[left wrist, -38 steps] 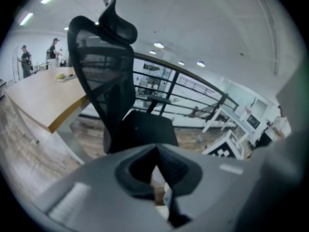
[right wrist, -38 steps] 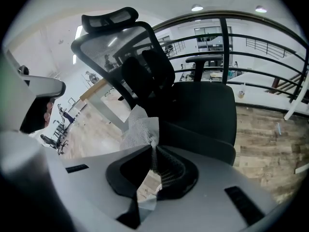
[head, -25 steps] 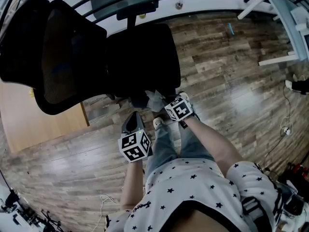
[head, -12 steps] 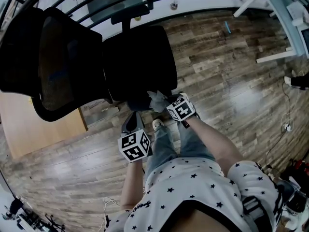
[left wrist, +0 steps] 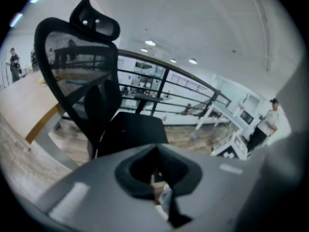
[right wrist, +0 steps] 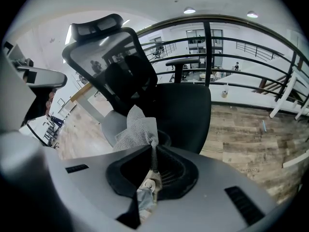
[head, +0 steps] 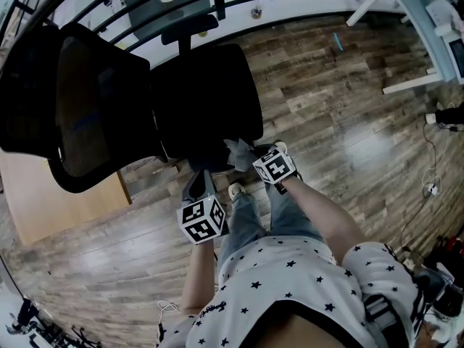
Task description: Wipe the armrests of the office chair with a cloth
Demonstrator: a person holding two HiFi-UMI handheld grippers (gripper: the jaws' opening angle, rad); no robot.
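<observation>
The right gripper point(right wrist: 153, 143) is clamped on the cloth point(right wrist: 136, 129), bunched over what looks like the near armrest point(right wrist: 111, 124) at centre frame. Best press it flat and stroke along the pad. The far armrest point(right wrist: 182, 62) waits upper centre. The left gripper point(left wrist: 155, 151), jaws together and empty, could steady the chair point(head: 206, 100), which may swivel. A railing point(right wrist: 207, 57) stands behind.

All three views (head's steeply downward) share chair point(head: 206, 96).

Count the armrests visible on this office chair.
2. The far armrest stands beyond the seat. The near armrest sits just past the cloth pinched in the right gripper. None seems hidden.
</observation>
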